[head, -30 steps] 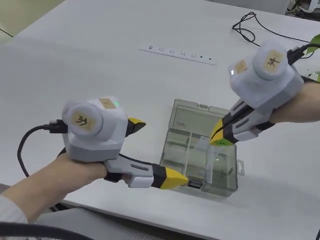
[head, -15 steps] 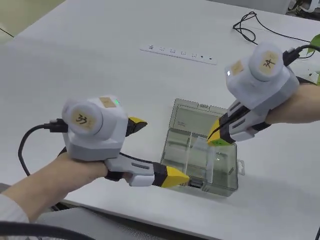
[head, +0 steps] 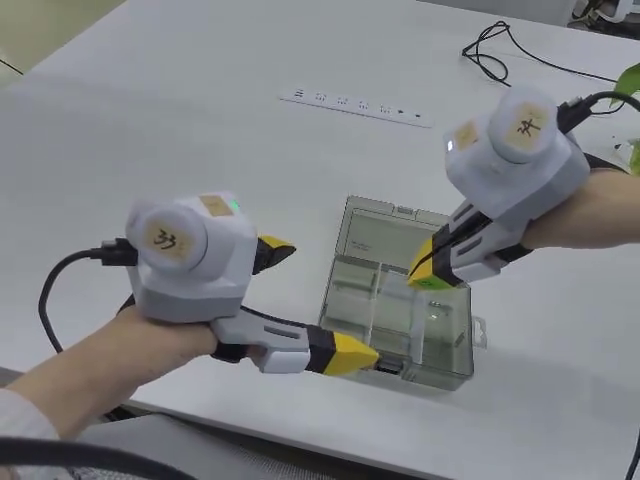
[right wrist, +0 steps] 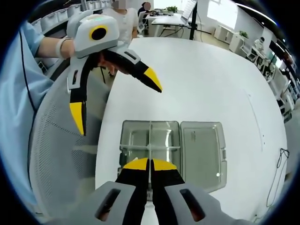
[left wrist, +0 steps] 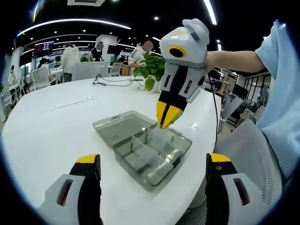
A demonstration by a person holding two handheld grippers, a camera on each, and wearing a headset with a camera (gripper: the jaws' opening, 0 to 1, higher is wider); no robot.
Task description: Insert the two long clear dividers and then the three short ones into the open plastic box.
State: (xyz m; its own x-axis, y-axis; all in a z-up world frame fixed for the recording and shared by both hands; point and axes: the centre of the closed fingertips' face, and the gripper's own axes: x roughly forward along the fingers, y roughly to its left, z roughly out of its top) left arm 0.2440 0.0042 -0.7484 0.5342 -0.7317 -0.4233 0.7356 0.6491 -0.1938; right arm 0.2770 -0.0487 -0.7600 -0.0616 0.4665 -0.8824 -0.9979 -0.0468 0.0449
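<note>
The open clear plastic box (head: pixel 440 376) lies near the table's front edge, its lid (head: pixel 385 232) flat on the far side. Clear dividers stand inside it and split it into compartments. My right gripper (head: pixel 428 277) hangs just above the box's right half, shut on a thin clear divider (head: pixel 418 305) that reaches down into the box. In the right gripper view its jaws (right wrist: pixel 150 164) pinch that thin strip over the box (right wrist: pixel 123 140). My left gripper (head: pixel 312 300) stands open at the box's near left corner, touching nothing. The left gripper view has the box (left wrist: pixel 154 176) ahead and the right gripper (left wrist: pixel 166 119) over it.
A white power strip (head: pixel 355 105) lies further back on the table, and a black cable (head: pixel 500 55) curls at the far right. A green plant (left wrist: pixel 152 70) stands behind the box. A grey mesh chair (right wrist: pixel 61 154) is at the table's near edge.
My right gripper has drifted a little to the left over the box with the divider in it. The left gripper and the box have stayed put.
</note>
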